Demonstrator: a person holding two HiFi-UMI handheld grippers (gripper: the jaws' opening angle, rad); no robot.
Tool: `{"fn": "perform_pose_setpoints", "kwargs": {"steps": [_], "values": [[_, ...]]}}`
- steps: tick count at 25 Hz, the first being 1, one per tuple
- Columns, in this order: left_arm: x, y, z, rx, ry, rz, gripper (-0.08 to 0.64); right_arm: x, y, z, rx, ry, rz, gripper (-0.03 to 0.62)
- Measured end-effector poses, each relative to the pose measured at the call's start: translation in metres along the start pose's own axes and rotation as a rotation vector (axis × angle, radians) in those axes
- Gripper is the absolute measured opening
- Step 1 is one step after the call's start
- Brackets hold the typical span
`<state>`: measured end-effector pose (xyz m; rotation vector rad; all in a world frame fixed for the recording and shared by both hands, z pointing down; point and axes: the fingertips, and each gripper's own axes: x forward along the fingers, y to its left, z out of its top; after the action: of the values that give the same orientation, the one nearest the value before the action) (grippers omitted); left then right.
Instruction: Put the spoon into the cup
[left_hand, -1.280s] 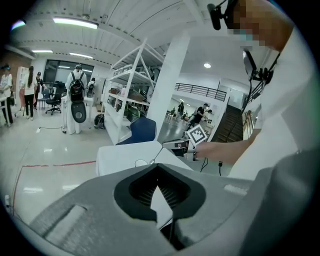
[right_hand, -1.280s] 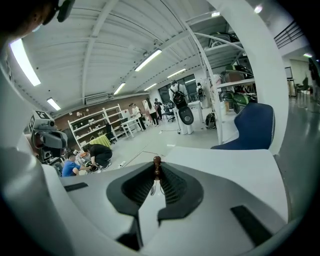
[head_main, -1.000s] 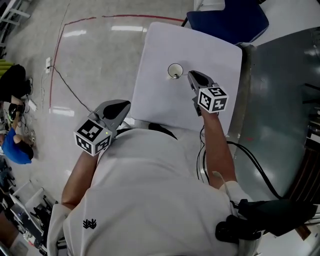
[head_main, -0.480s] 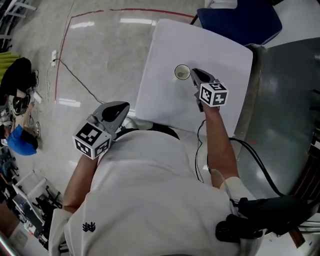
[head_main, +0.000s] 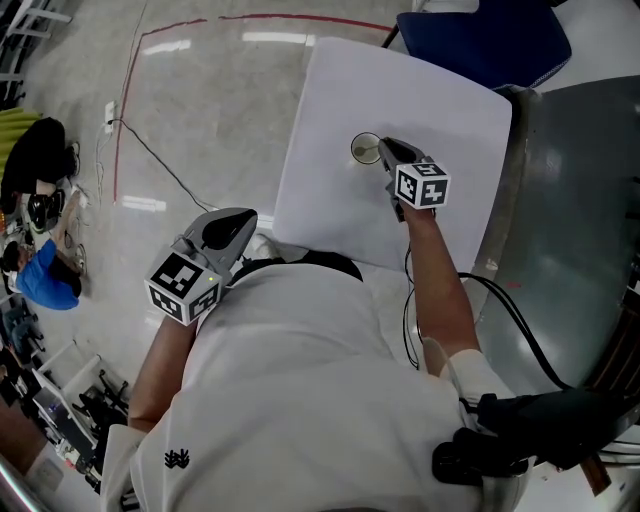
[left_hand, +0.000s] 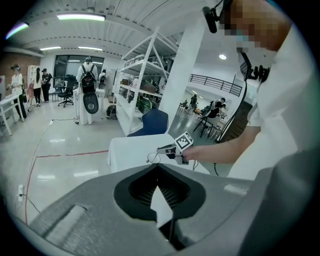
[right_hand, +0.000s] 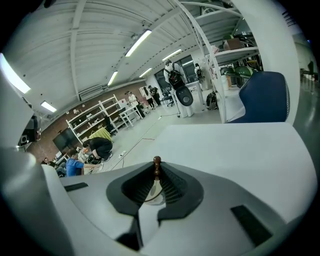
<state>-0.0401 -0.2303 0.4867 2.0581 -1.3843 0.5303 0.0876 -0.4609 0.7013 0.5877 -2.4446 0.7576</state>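
Only the right gripper view shows the spoon (right_hand: 156, 165), clenched between the right tool's (right_hand: 156, 175) jaws. The head view places that tool's tip at the cup (head_main: 364, 148) on the white surface (head_main: 430, 90). The left tool (left_hand: 158, 171) is closed, empty.

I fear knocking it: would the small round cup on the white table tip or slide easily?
Probably light: the small round cup looks tiny beside the right gripper. It may slide: the white table looks smooth, nothing braces it.

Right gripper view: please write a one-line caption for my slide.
Right gripper shut on the spoon, poised over the cup on the white table.
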Motion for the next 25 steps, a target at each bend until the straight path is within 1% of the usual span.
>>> {"fn": "perform_pose_setpoints", "kwargs": {"steps": [5, 14, 22, 23, 25], "values": [[0.006, 0.000, -0.004, -0.011, 0.007, 0.004, 0.005, 0.009, -0.009, -0.011, 0.007, 0.016, -0.003, 0.043], [-0.001, 0.001, -0.009, -0.024, 0.002, 0.010, 0.005, 0.012, -0.014, -0.011, 0.012, 0.011, -0.016, 0.044], [-0.011, 0.001, -0.011, -0.009, -0.005, 0.002, 0.005, 0.010, -0.011, -0.011, 0.021, 0.000, -0.018, 0.048], [-0.014, 0.002, -0.011, -0.006, -0.009, 0.001, 0.005, 0.011, -0.010, -0.012, 0.026, 0.001, -0.020, 0.061], [-0.020, 0.004, -0.012, -0.002, -0.018, -0.001, 0.005, 0.012, -0.006, -0.011, 0.033, -0.001, -0.024, 0.120]]}}
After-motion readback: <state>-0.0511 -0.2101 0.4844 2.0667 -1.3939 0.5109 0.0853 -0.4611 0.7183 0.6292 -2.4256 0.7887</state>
